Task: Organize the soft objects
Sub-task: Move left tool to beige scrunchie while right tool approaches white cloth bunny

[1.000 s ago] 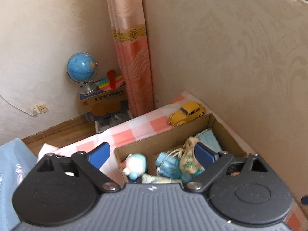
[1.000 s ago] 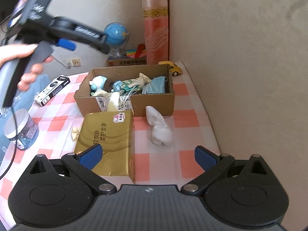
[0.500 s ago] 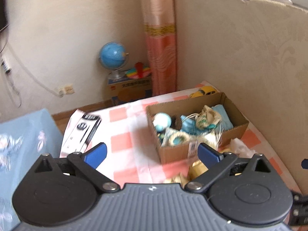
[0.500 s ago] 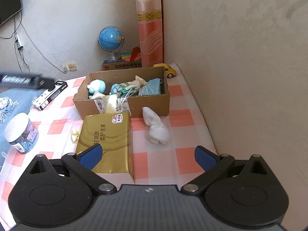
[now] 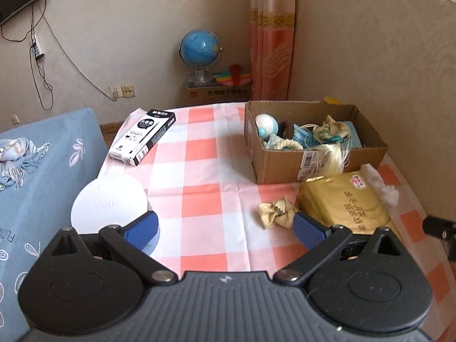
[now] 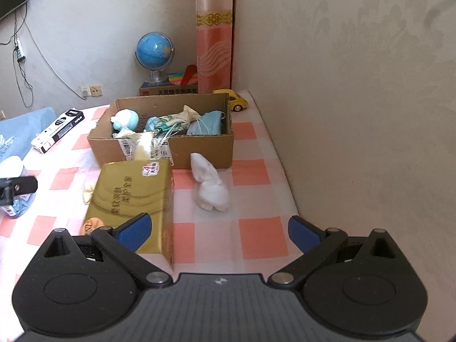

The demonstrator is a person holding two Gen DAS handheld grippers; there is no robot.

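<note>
A cardboard box [image 5: 285,168] [image 6: 199,148] on the checked tablecloth holds several soft things: a blue plush toy [image 6: 125,121], a cloth pouch and a blue face mask [image 6: 209,124]. A white cloth [image 6: 211,185] lies in front of the box. A cream scrunchie [image 5: 275,212] lies left of a gold tissue pack [image 5: 344,202] [image 6: 131,188]. My left gripper [image 5: 225,229] is open and empty, above the cloth near the scrunchie. My right gripper [image 6: 218,232] is open and empty, short of the white cloth.
A black-and-white carton [image 5: 144,136] lies at the far left. A white-lidded jar [image 5: 109,203] stands by my left finger. A yellow toy car [image 6: 235,101] sits behind the box. A wall panel runs along the right. A globe [image 5: 199,48] stands beyond the table.
My left gripper has pulled back from over the box and dropped low over the table's near left. My right gripper has stayed almost still.
</note>
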